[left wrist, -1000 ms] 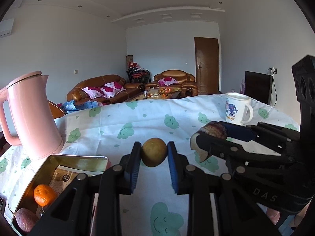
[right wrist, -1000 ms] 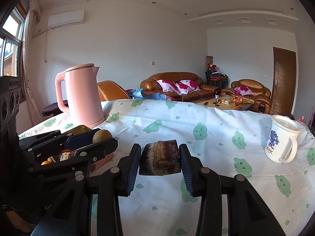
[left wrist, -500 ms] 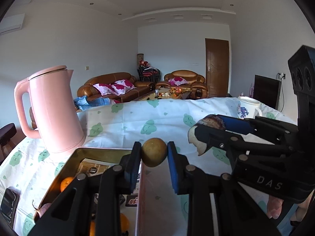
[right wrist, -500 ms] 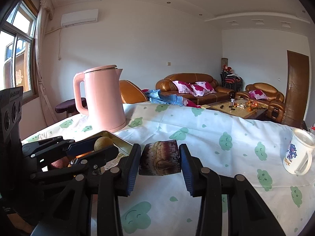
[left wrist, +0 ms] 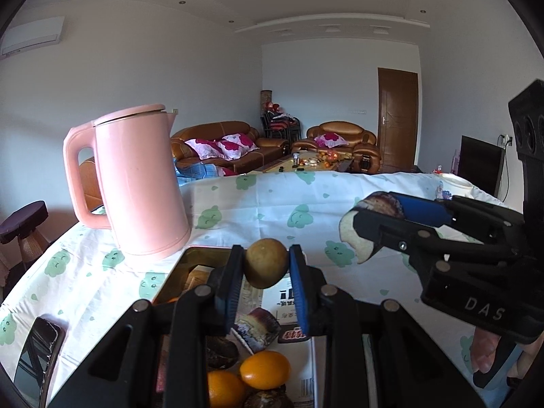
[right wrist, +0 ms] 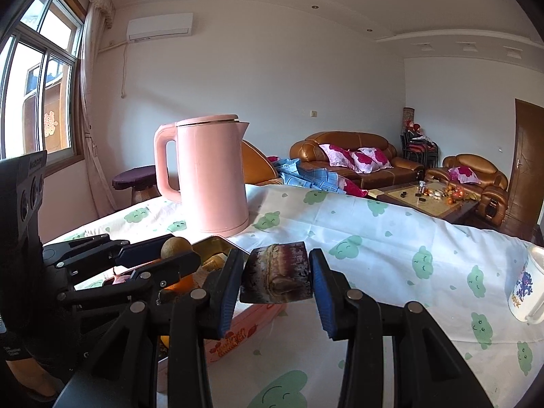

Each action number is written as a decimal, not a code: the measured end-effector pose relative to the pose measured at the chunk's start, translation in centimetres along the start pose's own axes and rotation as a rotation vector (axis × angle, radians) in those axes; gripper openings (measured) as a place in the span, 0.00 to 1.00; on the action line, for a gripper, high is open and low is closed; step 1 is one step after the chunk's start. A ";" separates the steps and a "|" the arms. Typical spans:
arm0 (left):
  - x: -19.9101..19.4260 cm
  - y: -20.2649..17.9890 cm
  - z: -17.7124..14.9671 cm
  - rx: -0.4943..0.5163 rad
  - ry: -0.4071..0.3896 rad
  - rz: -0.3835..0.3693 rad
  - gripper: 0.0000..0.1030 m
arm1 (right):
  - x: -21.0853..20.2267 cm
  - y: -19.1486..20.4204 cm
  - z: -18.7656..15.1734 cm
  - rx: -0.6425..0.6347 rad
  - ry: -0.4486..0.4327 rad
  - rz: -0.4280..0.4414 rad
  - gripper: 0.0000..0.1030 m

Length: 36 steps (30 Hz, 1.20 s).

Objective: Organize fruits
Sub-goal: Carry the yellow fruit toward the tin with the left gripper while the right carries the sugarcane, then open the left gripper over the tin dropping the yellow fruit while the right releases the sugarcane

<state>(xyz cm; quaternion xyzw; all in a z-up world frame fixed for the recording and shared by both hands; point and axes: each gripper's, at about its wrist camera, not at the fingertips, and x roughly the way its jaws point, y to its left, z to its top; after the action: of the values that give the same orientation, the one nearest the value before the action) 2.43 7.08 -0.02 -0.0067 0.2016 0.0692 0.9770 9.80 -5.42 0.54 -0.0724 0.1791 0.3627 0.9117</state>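
While both grippers hang over the table, each carries one piece of fruit.

Item 1: one small round brownish-yellow fruit (left wrist: 266, 267), pinched between the blue pads of the left gripper (left wrist: 266, 273), whose jaws are nearly closed on it. It is close to spherical, so no long axis can be told. It hangs above the near end of the gold metal tin.

Item 2: one wedge of purple-brown fruit rind with a pale inner face (right wrist: 276, 273), clamped between the pads of the right gripper (right wrist: 277, 280), jaws drawn in against its two sides. Its long axis runs crosswise, from pad to pad; the dark streaked skin faces the camera. In the left wrist view its pale inner face (left wrist: 353, 238) curves downward, below the jaws. It is held above the tablecloth, just right of the tin.

Item 3: one open rectangular gold metal tin (left wrist: 190, 255) with pink outer wall, lying on the table below the left gripper. Contents counted: two oranges (left wrist: 265, 369), one paler cut piece with purple rind (left wrist: 256, 328), at least two dark purple-brown fruits, partly hidden by the jaws; printed paper beneath.

Item 4: one pink electric kettle (left wrist: 136, 183), upright, just beyond the tin.

Item 5: one white printed mug (right wrist: 527, 289), at the right, well apart.

Item 6: one dark phone (left wrist: 37, 357), flat, left of the tin.

Item 7: one white tablecloth with green cloud faces (right wrist: 391, 238).
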 end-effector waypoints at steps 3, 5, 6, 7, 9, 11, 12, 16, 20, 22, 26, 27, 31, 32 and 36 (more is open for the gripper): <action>-0.2 1.0 0.0 -0.012 0.003 0.015 0.27 | 0.4 0.6 0.2 -0.009 0.000 0.012 0.41; -0.3 1.5 -0.1 -0.018 0.006 0.025 0.27 | 0.6 1.1 0.4 -0.015 0.000 0.021 0.41; -0.4 1.8 -0.2 -0.022 0.007 0.030 0.27 | 0.7 1.3 0.5 -0.019 0.000 0.024 0.41; -0.4 2.1 -0.2 -0.026 0.009 0.034 0.27 | 0.8 1.5 0.5 -0.022 0.000 0.028 0.41; -0.3 2.7 -0.3 -0.032 0.015 0.042 0.27 | 1.0 1.9 0.6 -0.028 0.001 0.035 0.41; -0.2 3.2 -0.5 -0.040 0.021 0.049 0.27 | 1.3 2.3 0.7 -0.034 0.003 0.041 0.41; -0.2 3.4 -0.5 -0.043 0.025 0.052 0.27 | 1.5 2.5 0.8 -0.036 0.004 0.043 0.41; -0.1 4.2 -0.7 -0.054 0.036 0.066 0.27 | 2.1 3.1 0.9 -0.040 0.011 0.054 0.41; 0.0 5.2 -0.9 -0.070 0.047 0.078 0.27 | 2.8 3.7 0.8 -0.045 0.020 0.064 0.41; 0.0 5.6 -1.0 -0.079 0.049 0.082 0.27 | 3.0 4.0 0.8 -0.046 0.024 0.069 0.41; 0.2 6.1 -1.1 -0.083 0.056 0.089 0.27 | 3.6 4.5 0.5 -0.047 0.035 0.076 0.41; 0.3 6.2 -1.1 -0.085 0.058 0.090 0.27 | 3.8 4.6 0.4 -0.045 0.039 0.080 0.41; 0.6 6.7 -1.4 -0.092 0.072 0.096 0.27 | 4.5 4.9 0.1 -0.040 0.054 0.088 0.41; 0.7 6.8 -1.5 -0.093 0.074 0.097 0.27 | 4.6 4.9 0.0 -0.039 0.057 0.089 0.41; 0.8 7.2 -1.7 -0.095 0.082 0.099 0.27 | 5.2 5.1 -0.2 -0.034 0.070 0.096 0.41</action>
<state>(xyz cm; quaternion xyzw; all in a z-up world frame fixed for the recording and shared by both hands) 1.51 14.26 -1.80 -0.0459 0.2379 0.1267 0.9619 9.72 1.57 -1.68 -0.0918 0.2078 0.4061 0.8851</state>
